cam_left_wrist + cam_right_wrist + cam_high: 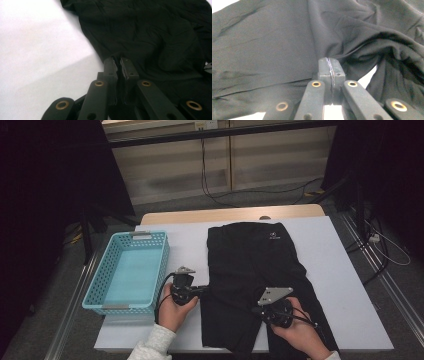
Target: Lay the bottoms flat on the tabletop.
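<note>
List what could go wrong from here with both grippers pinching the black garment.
1. The left gripper pinches only the garment's edge, so the cloth may slip out when lifted.
2. The right gripper grips at a bunched fold, so it may hold several layers and the fold could come out crooked.
3. The basket sits close beside the left gripper; a sideways swing might knock it.

- My worktable [345, 285] has a white top, with a strip of pale wood along its far edge.
- A turquoise plastic basket [95, 287] with perforated walls sits on the left part of it, close to the near-left corner.
- A pair of black shorts [255, 260] lies spread flat on the middle, waistband toward the far edge, well apart from the basket.
</note>
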Motion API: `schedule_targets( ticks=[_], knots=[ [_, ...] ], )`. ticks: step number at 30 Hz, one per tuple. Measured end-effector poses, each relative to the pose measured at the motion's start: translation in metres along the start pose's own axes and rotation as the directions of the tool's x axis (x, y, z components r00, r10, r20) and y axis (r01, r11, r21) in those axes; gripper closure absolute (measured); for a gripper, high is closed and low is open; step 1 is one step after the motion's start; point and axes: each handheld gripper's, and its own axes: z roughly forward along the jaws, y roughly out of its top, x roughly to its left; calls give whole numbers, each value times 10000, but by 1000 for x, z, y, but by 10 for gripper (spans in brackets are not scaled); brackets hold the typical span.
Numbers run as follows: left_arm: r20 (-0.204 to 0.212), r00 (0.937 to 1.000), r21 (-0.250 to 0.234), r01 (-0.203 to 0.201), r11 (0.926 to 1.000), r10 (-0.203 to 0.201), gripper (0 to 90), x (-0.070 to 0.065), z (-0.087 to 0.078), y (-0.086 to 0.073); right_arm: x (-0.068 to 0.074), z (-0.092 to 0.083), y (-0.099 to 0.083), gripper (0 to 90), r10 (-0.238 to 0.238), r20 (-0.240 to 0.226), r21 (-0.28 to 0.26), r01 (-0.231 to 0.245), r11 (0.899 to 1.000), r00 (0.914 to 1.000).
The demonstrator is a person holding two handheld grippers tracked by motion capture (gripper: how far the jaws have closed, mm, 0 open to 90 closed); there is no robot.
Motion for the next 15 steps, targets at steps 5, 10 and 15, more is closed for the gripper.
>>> schedule_targets(
  ticks=[5, 10, 15],
  knots=[
    [-74, 10000, -50, -37, 10000, 37, 769, 1, 2, 1, -6, -4, -1, 900, 72, 447, 106, -77, 9999, 9990],
    [-78, 9999, -23, -86, 10000, 86, 681, 0, 4, 0, -12, -4, -4, 857, 18, 1022, 86, -27, 10000, 9948],
    [-138, 9996, 60, -248, 9997, 249, 675, -4, 10, -1, -8, -7, 2, 726, 106, 992, -446, -62, 9990, 9950]
  ],
)
